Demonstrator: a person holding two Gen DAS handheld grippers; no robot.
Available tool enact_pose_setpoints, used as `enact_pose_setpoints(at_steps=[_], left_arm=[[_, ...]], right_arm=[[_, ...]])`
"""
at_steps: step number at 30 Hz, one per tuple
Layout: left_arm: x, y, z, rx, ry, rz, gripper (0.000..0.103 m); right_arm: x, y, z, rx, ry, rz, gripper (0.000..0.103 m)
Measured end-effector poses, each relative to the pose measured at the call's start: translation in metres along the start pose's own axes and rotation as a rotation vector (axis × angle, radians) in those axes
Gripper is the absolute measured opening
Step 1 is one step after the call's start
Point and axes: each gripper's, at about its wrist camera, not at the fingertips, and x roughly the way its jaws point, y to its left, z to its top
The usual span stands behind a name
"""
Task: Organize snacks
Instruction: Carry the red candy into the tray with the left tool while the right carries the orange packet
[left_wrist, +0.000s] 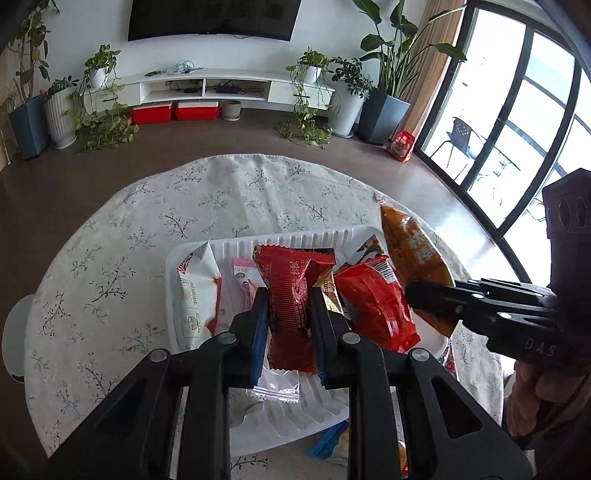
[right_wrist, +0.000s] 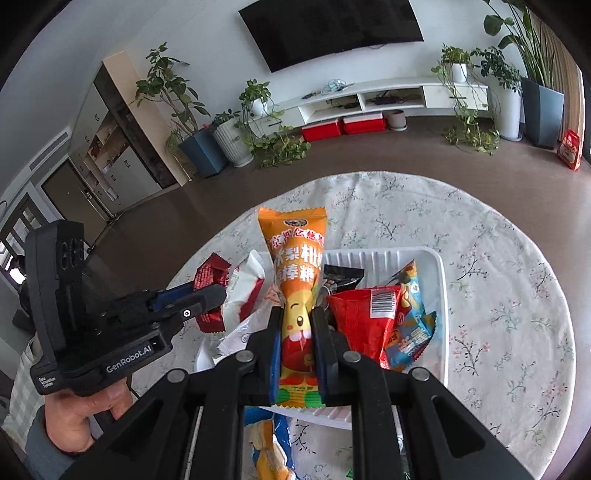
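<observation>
My left gripper (left_wrist: 286, 295) is shut on a dark red snack packet (left_wrist: 290, 299) and holds it over the white ribbed tray (left_wrist: 295, 238). My right gripper (right_wrist: 297, 314) is shut on an orange candy packet (right_wrist: 297, 266), also seen in the left wrist view (left_wrist: 413, 251), held upright above the tray (right_wrist: 439, 280). In the tray lie a white packet (left_wrist: 194, 288), a pink packet (left_wrist: 242, 280), a red bag (left_wrist: 373, 306) (right_wrist: 364, 321), a blue-and-orange packet (right_wrist: 410, 332) and a black packet (right_wrist: 341, 275). The left gripper shows in the right wrist view (right_wrist: 207, 295).
The tray sits on a round table with a floral cloth (left_wrist: 147, 229). A blue-and-yellow packet (right_wrist: 267, 443) lies on the cloth in front of the tray. Beyond the table are brown floor, potted plants (left_wrist: 343, 99), a TV shelf and a glass door on the right.
</observation>
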Motion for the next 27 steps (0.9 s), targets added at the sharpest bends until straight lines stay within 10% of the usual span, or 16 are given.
enact_pose_setpoints(at_steps=[27], left_arm=[[0.090,0.019,-0.015,-0.016,0.078,0.024,0.019]], right_arm=[[0.079,-0.025,-0.017,0.109,0.125,-0.010,0.016]])
